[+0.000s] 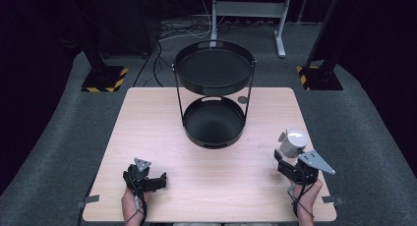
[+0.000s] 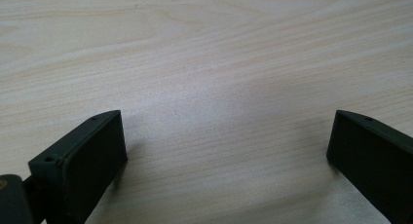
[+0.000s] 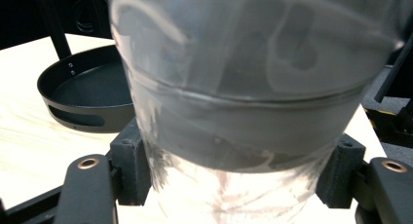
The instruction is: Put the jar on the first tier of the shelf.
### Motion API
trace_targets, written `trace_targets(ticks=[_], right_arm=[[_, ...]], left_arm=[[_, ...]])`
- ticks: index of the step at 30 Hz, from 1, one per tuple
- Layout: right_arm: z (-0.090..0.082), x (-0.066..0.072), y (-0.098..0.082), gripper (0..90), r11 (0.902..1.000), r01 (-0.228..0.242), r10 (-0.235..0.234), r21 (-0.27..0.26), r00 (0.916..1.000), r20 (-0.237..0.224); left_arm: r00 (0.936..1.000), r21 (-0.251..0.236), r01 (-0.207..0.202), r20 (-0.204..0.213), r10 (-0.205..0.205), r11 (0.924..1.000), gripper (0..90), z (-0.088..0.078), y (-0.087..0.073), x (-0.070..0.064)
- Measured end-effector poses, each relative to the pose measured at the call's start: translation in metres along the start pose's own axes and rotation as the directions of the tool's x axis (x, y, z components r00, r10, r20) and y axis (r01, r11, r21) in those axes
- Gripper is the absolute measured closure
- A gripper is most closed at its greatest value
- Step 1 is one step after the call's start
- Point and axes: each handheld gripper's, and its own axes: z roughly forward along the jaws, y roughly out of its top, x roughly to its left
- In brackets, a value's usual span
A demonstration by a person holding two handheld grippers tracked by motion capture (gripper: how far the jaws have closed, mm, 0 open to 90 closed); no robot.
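A clear plastic cup with a white lid [image 1: 291, 143] stands near the table's right edge; close up in the right gripper view the cup [image 3: 243, 87] sits between the two black jaws, which press on its sides. My right gripper [image 1: 287, 162] is shut on it. My left gripper [image 1: 156, 181] lies at the front left of the wooden table [image 1: 147, 132], its jaws wide apart over bare wood; in the left gripper view this gripper [image 2: 226, 136] holds nothing. A black two-tier round tray stand [image 1: 215, 69] rises at the table's middle back, its lower tray [image 1: 214, 122] resting on the wood.
A small dark round disc [image 1: 242, 99] lies on the table beside the stand's right leg. In the right gripper view the lower tray [image 3: 83, 90] sits to the left behind the cup. Metal stand legs and cables [image 1: 187, 29] are on the floor beyond the table.
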Motion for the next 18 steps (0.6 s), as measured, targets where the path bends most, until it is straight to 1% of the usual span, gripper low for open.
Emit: trace_targets(ticks=[4, 12, 18], right_arm=[[0.002, 0.003, 0.003, 29.6, 1.0, 0.009, -0.009, -0.003, 0.9999, -0.007], [0.007, 0.008, 0.008, 29.7, 0.9999, 0.01, -0.011, -0.011, 0.9997, -0.023], [0.01, 0.012, 0.01, 29.6, 0.9996, 0.024, -0.024, -0.012, 0.9991, -0.034]], left_arm=[[1.0, 0.001, 0.001, 0.0, -0.001, 1.0, 0.3, 0.0, 0.0, 0.0], [1.0, 0.001, 0.0, 0.002, 0.0, 1.0, 0.4, 0.0, 0.0, 0.0], [1.0, 0.0, 0.0, 0.002, 0.0, 1.0, 0.3, 0.0, 0.0, 0.0]])
